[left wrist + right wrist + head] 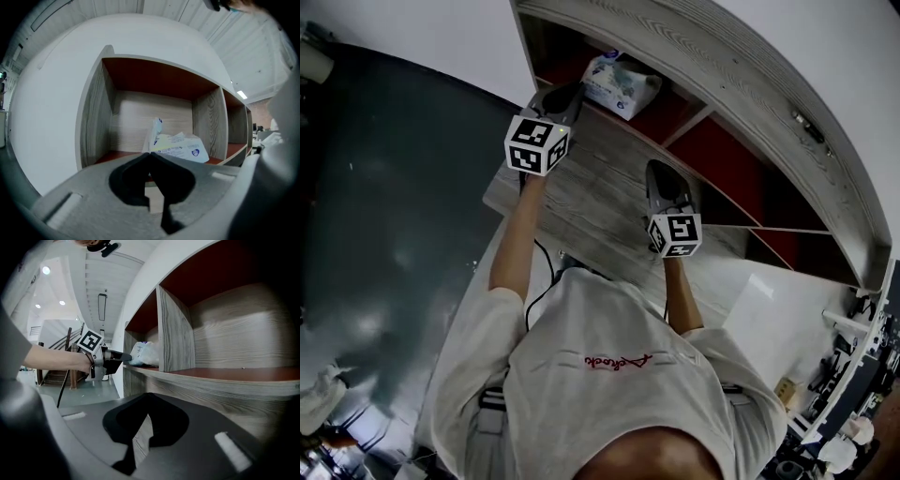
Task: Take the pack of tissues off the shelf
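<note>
Crumpled white pack of tissues point(183, 147), blue print, pinched at near edge by closed left tongs point(150, 153); right tongs point(149, 394) closed, empty.

Little can be read here. The pack of tissues point(180, 147) carries blue print lines and a round blue logo on its wrapper, too small to make out in the left gripper view; in the head view point(619, 84) only blue blotches show. The person's white shirt point(609, 394) bears a short word in red script across the back, not legible. The left marker cube point(536, 143) and the right marker cube point(677, 234) show black-and-white square code patterns, without letters or numbers.
</note>
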